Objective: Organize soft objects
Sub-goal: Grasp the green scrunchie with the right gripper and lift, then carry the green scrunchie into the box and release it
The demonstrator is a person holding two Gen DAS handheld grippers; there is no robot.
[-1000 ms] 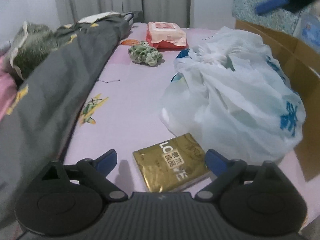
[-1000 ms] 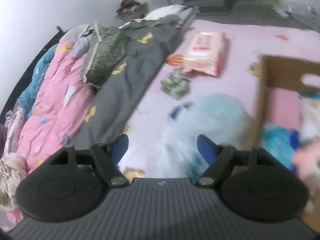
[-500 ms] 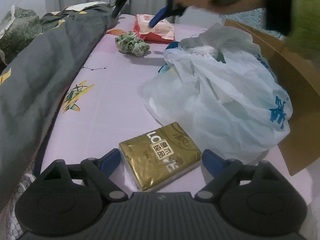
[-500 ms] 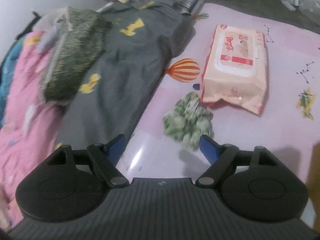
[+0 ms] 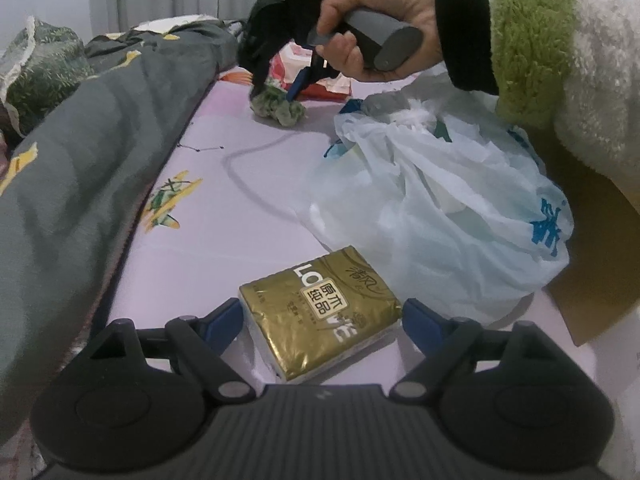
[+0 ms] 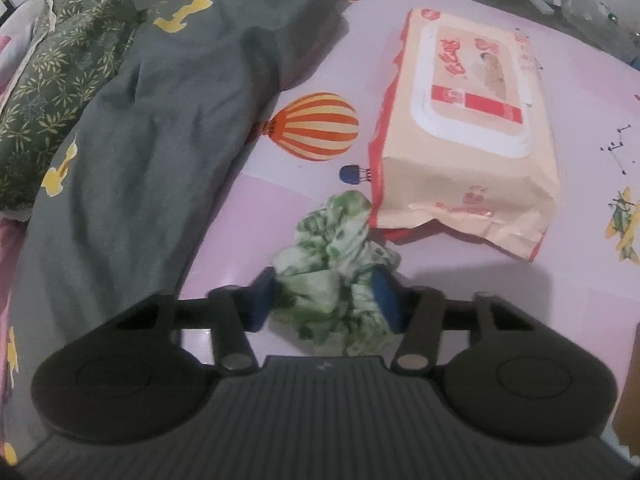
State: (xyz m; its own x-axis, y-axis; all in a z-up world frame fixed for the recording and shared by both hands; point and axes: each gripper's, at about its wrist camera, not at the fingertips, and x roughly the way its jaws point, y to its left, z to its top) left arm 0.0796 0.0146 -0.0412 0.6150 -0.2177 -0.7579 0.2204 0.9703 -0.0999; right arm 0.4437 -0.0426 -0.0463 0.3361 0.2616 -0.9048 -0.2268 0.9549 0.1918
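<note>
Scrunchie (image 6: 340,276) first: my right gripper (image 6: 326,300) is down on the bed (image 6: 580,320), and its jaws are closing on this green and white cloth ring, which sits bunched up between the blue pads (image 6: 384,296) and touches both of them. It lies just beside the peach pack of wipes (image 6: 472,120), near the gray blanket (image 6: 160,120). From the other camera I see my right hand (image 5: 372,28) squeezing the handle over the same spot. My left gripper (image 5: 322,320) is low over the gold tissue pack (image 5: 320,312), its jaws wide but closing, one on each side of the pack, and I do not think they squeeze it yet. The white plastic bag (image 5: 440,200) lies right behind that pack, and the cardboard box (image 5: 592,216) stands past the bag. I think the step in hand is picking up the soft things. Next I need a firm hold on the scrunchie, a lift straight up so it does not drag the wipes, and then a carry over to the box.
</note>
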